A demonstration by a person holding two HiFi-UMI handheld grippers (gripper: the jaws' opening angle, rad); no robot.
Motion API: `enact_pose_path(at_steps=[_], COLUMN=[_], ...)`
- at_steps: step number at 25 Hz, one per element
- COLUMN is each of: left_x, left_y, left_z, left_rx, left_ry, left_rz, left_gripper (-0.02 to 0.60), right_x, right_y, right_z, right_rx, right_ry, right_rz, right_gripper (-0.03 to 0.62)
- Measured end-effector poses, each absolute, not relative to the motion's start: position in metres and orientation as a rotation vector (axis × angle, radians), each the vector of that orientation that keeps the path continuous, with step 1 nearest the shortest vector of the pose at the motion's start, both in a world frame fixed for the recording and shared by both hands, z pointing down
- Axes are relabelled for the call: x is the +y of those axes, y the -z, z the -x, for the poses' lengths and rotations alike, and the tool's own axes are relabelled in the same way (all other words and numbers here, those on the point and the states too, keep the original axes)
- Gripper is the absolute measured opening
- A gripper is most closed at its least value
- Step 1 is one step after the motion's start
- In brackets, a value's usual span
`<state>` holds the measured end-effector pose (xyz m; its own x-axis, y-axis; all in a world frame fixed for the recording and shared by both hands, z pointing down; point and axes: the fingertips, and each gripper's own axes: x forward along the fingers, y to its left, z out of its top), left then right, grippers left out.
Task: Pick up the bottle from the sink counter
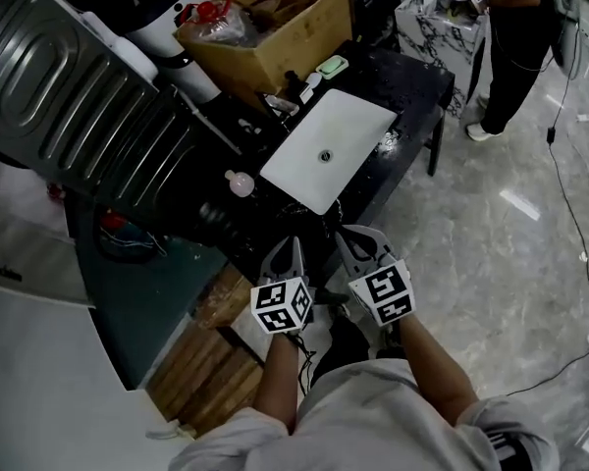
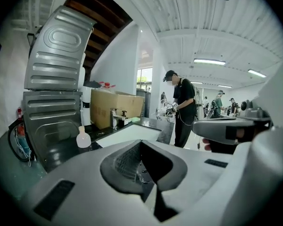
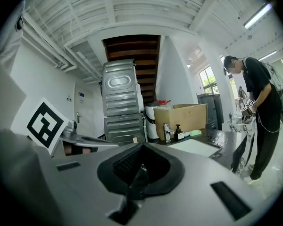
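A small, round, pale pink bottle (image 1: 240, 183) with a white cap stands upright on the black sink counter (image 1: 412, 77), just left of the white sink basin (image 1: 329, 150). In the left gripper view the bottle (image 2: 83, 138) stands ahead and to the left, well away from the jaws. My left gripper (image 1: 293, 250) and right gripper (image 1: 359, 239) hover side by side near the counter's front edge, short of the bottle. Both are shut with nothing between their jaws. The left gripper (image 2: 141, 166) and the right gripper (image 3: 139, 171) each show closed dark pads.
Behind the basin are a faucet (image 1: 280, 104), a dark dispenser (image 1: 293, 78), a green sponge (image 1: 331, 66) and a cardboard box (image 1: 265, 27). A grey ribbed metal panel (image 1: 69, 96) leans at the left. A person (image 1: 515, 37) stands by a marble table (image 1: 437, 18) at the far right.
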<state>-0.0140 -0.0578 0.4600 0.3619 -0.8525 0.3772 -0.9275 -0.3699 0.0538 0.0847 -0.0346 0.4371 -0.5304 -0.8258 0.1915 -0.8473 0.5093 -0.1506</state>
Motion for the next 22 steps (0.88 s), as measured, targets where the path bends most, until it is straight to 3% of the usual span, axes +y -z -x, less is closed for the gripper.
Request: enact_pose_path(at_steps=[22], left_x=[-0.223], left_y=[-0.504], left_z=[0.153], left_rx=[-1.438], left_ry=[-0.467], left_rz=[-2.405], left_gripper=[0.012], right_x=[-0.175], right_y=[-0.478], right_z=[0.049], right_rx=[-2.417], right_ry=[-0.498], right_rz=[-1.445], right_gripper=[0.009])
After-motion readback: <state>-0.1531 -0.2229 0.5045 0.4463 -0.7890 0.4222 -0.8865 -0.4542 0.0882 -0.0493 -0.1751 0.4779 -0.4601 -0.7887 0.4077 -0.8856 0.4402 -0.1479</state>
